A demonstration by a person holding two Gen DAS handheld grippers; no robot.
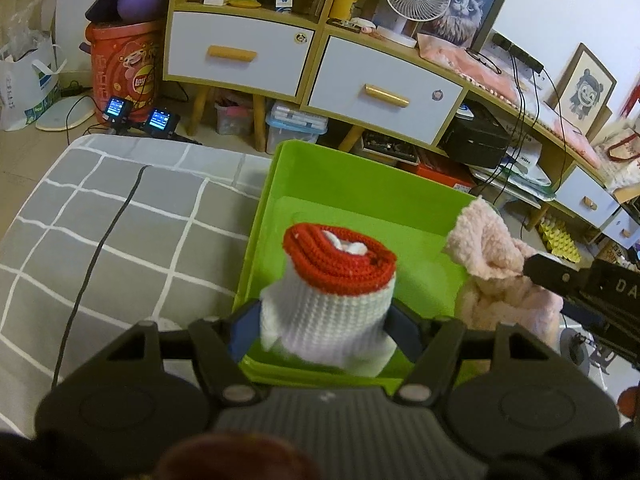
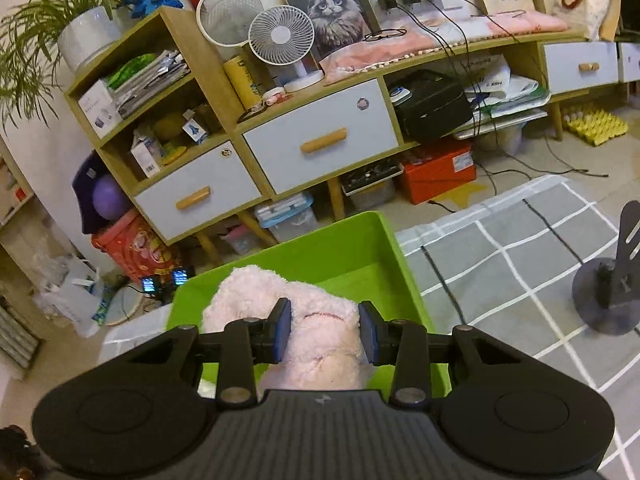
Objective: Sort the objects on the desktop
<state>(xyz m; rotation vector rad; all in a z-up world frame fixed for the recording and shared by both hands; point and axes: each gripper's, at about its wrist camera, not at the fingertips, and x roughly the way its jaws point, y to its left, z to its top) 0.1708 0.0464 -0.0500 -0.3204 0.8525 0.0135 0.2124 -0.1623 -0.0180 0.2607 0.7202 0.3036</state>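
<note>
A green plastic bin [image 1: 360, 188] [image 2: 360, 248] stands on a grey checked cloth. My left gripper [image 1: 326, 330] is shut on a rolled knit sock, white with a red cuff [image 1: 336, 300], held above the bin's near left part. In the right wrist view my right gripper [image 2: 325, 332] is shut on a fluffy pink sock bundle [image 2: 316, 332], also over the bin. That pink bundle [image 1: 496, 264] and the right gripper's dark finger [image 1: 556, 276] show at the right of the left wrist view. The bin's floor looks bare.
The grey checked cloth [image 1: 120, 220] [image 2: 520, 248] carries a black cable [image 1: 96, 256] and a dark metal stand [image 2: 612, 288]. Beyond it stands a wooden shelf unit with white drawers [image 1: 380, 92], a fan [image 2: 280, 36], boxes and a red tub [image 1: 124, 68] on the floor.
</note>
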